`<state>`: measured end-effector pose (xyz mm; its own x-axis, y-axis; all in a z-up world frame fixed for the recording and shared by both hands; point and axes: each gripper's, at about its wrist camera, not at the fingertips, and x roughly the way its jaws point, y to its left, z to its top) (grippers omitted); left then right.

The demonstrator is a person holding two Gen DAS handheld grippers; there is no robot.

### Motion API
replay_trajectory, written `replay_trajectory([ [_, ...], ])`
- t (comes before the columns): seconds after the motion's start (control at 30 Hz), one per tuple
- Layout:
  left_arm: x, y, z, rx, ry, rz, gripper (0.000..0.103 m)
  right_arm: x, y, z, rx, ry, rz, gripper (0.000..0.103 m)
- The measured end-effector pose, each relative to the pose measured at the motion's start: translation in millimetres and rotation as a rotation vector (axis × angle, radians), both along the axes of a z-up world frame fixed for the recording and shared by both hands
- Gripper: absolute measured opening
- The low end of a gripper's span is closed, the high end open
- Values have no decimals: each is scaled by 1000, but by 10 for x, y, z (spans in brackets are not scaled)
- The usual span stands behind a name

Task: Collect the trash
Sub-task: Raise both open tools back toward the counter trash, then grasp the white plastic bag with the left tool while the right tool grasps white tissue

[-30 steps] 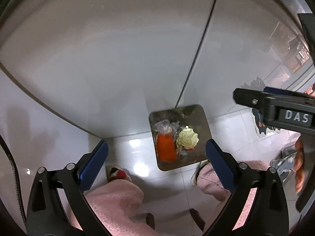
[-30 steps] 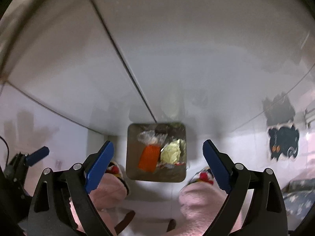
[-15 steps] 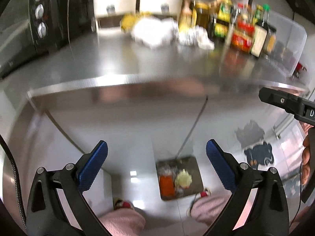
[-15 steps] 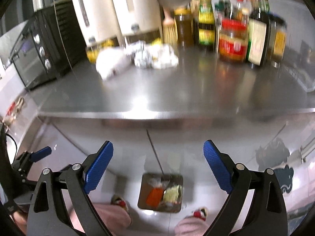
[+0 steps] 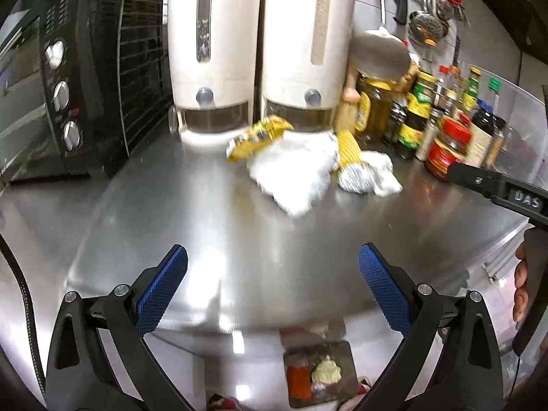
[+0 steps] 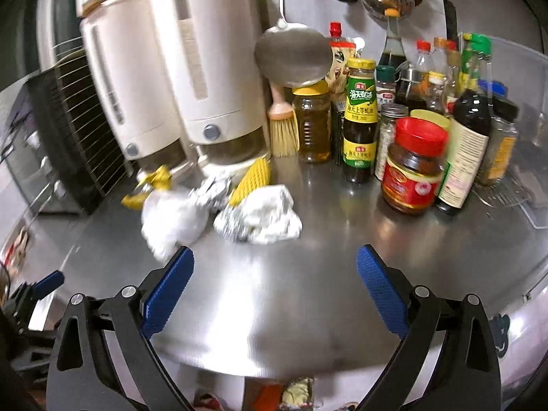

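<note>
Left wrist view, left gripper (image 5: 272, 291) spread wide and empty over steel counter (image 5: 205, 226), blurred trash pile (image 5: 301, 167) near dispensers, floor bin (image 5: 318, 373) partly cut off below, right gripper (image 6: 274, 291) likewise gaping, empty.

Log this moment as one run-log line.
phase: approaching trash | left claw: open, empty | right claw: open, empty | counter: crumpled white paper, foil ball, yellow wrapper uncollected | floor bin: partly filled

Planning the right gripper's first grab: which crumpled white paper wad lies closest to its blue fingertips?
The larger crumpled white paper wad, beside the yellow wrapper, nearly meets the right gripper's left-hand fingertip; the smaller white wad by the foil ball sits farther back.
</note>
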<state>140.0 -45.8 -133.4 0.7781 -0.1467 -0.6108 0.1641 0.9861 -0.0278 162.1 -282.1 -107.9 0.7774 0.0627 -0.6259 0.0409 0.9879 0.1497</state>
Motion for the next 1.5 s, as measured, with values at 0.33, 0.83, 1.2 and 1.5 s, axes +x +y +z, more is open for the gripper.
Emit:
replay_trajectory([
  [0.33,773,-260,-8,69,8,-9,95,794,-162,-231,46,96,-35,95],
  [0.83,1280,-472,-436,51,124,-58,68,1272,-270,-704,172,227,-8,48],
  [1.2,1167,-465,-420,48,137,-77,32,1089,-185,-579,101,189,12,18],
  [1.5,722,-390,0,45,55,-72,27,647,-277,-115,82,100,-4,18],
])
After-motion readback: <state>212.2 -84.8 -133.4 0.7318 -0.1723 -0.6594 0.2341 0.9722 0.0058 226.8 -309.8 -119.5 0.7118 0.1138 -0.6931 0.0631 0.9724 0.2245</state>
